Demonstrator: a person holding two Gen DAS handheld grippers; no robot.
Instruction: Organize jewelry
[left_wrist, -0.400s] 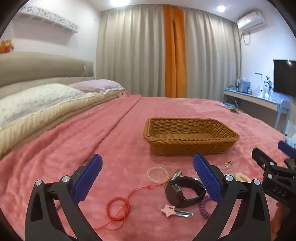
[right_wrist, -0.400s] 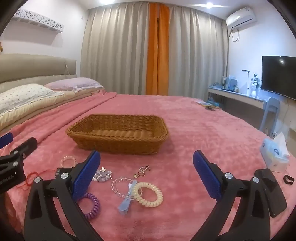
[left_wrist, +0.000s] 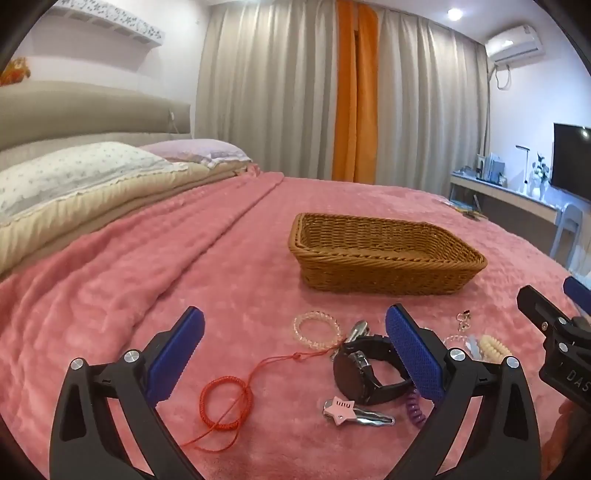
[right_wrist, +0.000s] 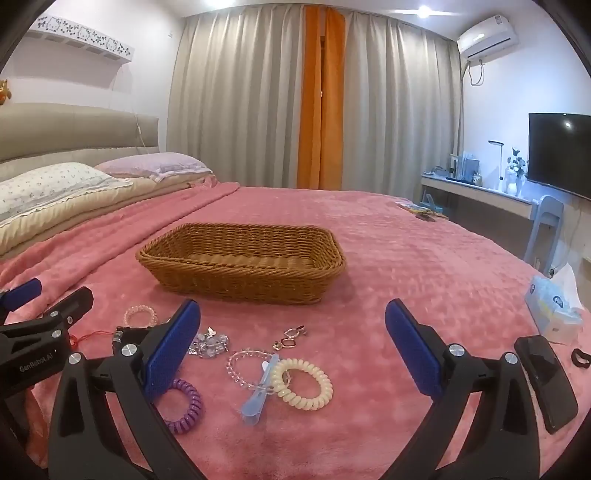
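Left wrist | left claw (left_wrist: 295, 354) agape | watch (left_wrist: 364, 373) near basket (left_wrist: 388, 275)

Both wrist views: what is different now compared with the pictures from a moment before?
Almost nothing. Both cameras shifted very slightly; no item moved. The left gripper and right gripper stay open and empty. The wicker basket is still empty, and the black watch, red cord, cream spiral hair tie and purple spiral hair tie lie on the pink blanket as before.
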